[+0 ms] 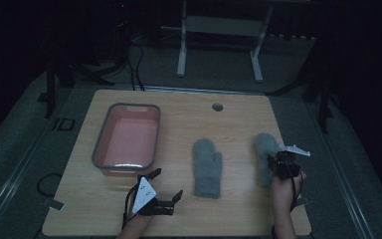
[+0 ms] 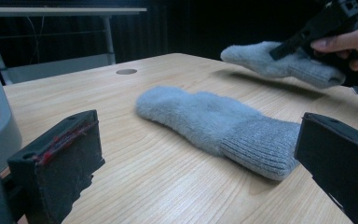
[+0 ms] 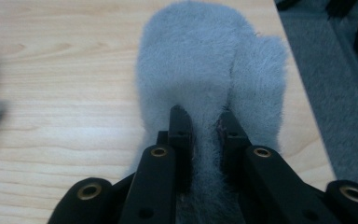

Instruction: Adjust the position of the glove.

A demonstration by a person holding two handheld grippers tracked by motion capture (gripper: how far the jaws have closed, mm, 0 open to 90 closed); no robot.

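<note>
Right gripper (image 3: 200, 123) is clamped on the far-right grey mitten (image 3: 209, 70), jaws pinching a fold of fleece, and I've got it raised a bit off the table (image 1: 238, 114) near the right edge. Left gripper (image 1: 166, 184) sits low w/ jaws wide apart, nothing between them, just right of the pink tub (image 1: 127, 137). Second mitten (image 2: 219, 126) lies flat mid-table, cuff toward me, betw. both grippers.

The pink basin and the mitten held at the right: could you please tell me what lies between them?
In the high view, a second grey mitten lies flat on the table between them.
</note>
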